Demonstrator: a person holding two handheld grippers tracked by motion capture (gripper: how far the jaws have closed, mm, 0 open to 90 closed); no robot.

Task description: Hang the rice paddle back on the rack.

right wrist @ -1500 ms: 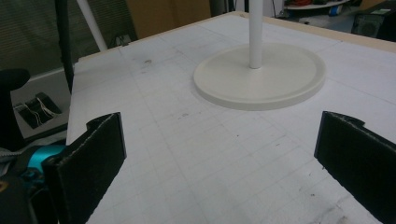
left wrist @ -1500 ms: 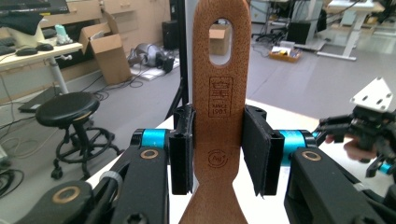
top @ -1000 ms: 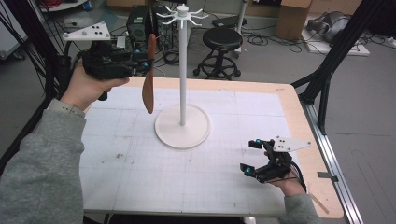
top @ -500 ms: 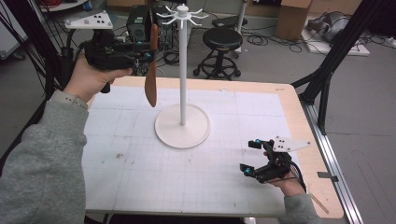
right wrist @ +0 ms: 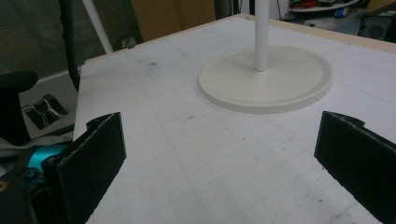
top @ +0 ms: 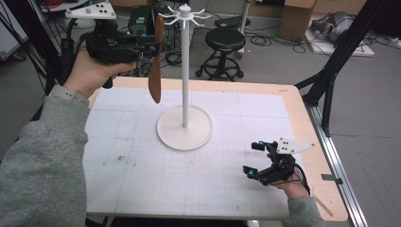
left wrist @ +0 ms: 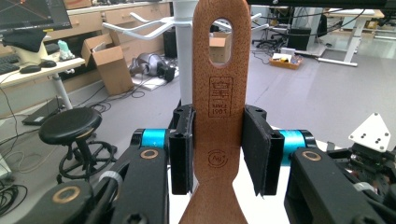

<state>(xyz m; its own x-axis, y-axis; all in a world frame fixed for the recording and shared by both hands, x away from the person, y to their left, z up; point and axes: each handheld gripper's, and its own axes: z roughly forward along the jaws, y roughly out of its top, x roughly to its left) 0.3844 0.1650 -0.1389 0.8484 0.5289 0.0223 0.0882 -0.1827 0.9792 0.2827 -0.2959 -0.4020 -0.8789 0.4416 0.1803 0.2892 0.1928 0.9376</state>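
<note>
A brown wooden spatula [top: 155, 71] hangs blade down, left of a white hook stand [top: 185, 71]. My left gripper [top: 153, 48] is shut on its handle, held high over the table's far left. In the left gripper view the pads [left wrist: 181, 149] press both sides of the spatula handle [left wrist: 221, 93]. Its hanging hole [left wrist: 220, 41] is level with the stand's hook arms [left wrist: 140, 25] just behind. My right gripper [top: 253, 158] rests low at the table's front right, open with nothing between its pads [right wrist: 88, 163]. It faces the stand's round base [right wrist: 266, 79].
The stand's base [top: 184, 127] sits mid-table on the white gridded mat [top: 142, 161]. A black stool [top: 226, 40] and cables lie beyond the far edge. A black frame strut [top: 331, 71] rises at the right. Cardboard boxes [left wrist: 109, 65] stand on the floor.
My left hand has lifted the spatula, bringing its handle end up close to the stand's top hooks. The right gripper has stayed where it was.
</note>
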